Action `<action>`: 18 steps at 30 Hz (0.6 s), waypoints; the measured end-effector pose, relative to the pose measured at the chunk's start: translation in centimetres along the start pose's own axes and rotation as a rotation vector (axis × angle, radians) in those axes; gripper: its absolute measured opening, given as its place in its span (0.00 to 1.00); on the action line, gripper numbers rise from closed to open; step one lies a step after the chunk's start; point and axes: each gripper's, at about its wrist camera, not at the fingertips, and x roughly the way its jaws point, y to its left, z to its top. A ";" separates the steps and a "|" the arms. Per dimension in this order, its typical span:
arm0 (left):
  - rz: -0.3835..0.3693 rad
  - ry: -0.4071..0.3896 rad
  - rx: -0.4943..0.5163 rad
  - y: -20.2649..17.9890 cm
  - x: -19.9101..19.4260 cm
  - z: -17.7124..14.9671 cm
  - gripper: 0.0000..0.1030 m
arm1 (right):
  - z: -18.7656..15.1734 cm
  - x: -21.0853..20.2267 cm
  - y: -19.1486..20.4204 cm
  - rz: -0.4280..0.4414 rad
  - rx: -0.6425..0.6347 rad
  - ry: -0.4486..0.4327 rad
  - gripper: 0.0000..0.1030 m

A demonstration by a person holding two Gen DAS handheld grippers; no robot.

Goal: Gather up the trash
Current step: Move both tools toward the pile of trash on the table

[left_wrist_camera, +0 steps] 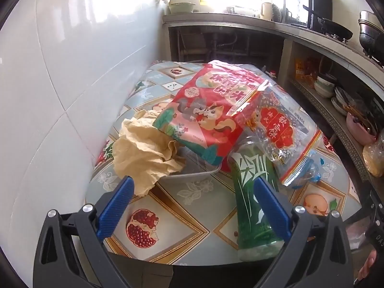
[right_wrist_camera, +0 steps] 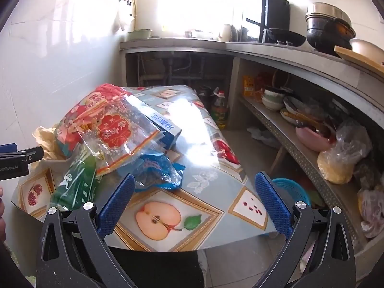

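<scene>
A pile of trash lies on the fruit-patterned tablecloth: a big red snack bag, a clear red-printed bag, a green plastic bottle, a crumpled beige cloth and a clear tray. My left gripper is open and empty, just short of the tray, its right finger in front of the bottle. In the right wrist view the red bag, clear bag, bottle, a blue wrapper and a blue-white box show. My right gripper is open and empty, near the blue wrapper.
A white tiled wall runs along the table's left side. A concrete counter with pots, and a shelf of bowls and bags, stand to the right. An oil bottle and a blue basket sit on the floor.
</scene>
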 end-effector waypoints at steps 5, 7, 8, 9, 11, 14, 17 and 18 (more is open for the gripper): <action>-0.080 -0.065 0.000 0.5 0.0 0.5 0.95 | 1.1 0.3 1.0 0.042 -0.040 -0.037 0.93; -0.113 -0.073 -0.002 0.7 0.3 0.6 0.95 | 1.5 0.5 1.0 0.072 -0.037 -0.038 0.93; -0.129 -0.076 -0.004 0.7 0.4 0.6 0.95 | 1.7 0.7 1.0 0.082 -0.035 -0.035 0.93; -0.144 -0.082 -0.007 0.7 0.4 0.6 0.95 | 2.0 1.0 0.9 0.095 -0.034 -0.030 0.93; -0.182 -0.101 -0.013 0.7 0.5 0.7 0.95 | 2.6 1.4 0.8 0.126 -0.035 -0.030 0.93; -0.224 -0.131 -0.019 0.7 0.6 0.6 0.95 | 3.7 2.5 0.7 0.188 -0.043 -0.015 0.93; -0.245 -0.149 -0.025 0.7 1.0 0.5 0.95 | 4.8 3.9 0.9 0.272 -0.040 0.016 0.93; -0.249 -0.149 -0.027 0.7 1.2 0.5 0.95 | 5.1 4.4 1.0 0.308 -0.034 0.028 0.92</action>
